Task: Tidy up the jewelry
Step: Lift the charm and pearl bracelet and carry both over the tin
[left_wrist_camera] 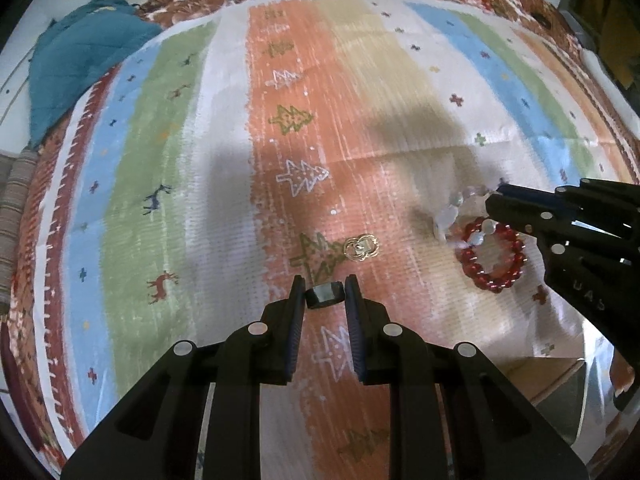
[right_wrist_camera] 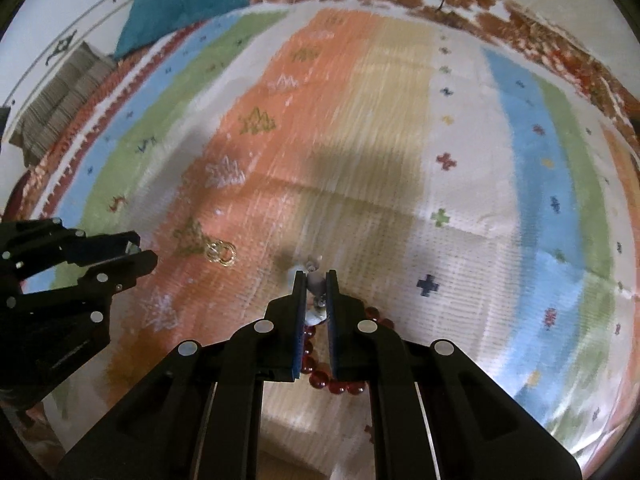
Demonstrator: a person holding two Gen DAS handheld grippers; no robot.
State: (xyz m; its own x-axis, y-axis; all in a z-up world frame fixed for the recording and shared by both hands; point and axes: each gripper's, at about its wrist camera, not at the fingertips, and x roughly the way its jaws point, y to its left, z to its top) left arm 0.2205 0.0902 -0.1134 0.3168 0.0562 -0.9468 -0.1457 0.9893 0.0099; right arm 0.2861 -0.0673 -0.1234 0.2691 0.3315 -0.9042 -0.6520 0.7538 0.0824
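We held a dark, glossy band ring (left_wrist_camera: 325, 295) clamped between the jaws of our left gripper (left_wrist_camera: 325, 293), gripped edge-on by its smooth curved rim. That hard, rounded surface gave the flat ribbed pads little to bite on, so we judged the ring could twist or squirt out if the grip slackened or the hand jolted.

Our right gripper (right_wrist_camera: 316, 282) had its jaws clenched on one pale bead of a bracelet of milky, translucent beads (left_wrist_camera: 450, 216). The rest of that strand hung loose from the jaws, and we judged its weight could swing and pull the single bead free. It also trailed across a bracelet of round, shiny red glass-like beads (right_wrist_camera: 340, 386) lying directly beneath the right gripper, so the two strands might snag and the red one get dragged along.

Just beyond the ring, on the orange stripe, lay a pair of thin gold wire hoops (left_wrist_camera: 361, 246), linked or overlapping, flat and light enough to be flicked away by a careless pass of either gripper.

All of it sat over a woven striped mat (left_wrist_camera: 400, 80) with small tree, deer and cross motifs; its ribbed, busy surface would make a dropped ring hard to find. Farthest from the ring, past the mat's edge, lay a crumpled teal quilted cloth (left_wrist_camera: 88, 48).
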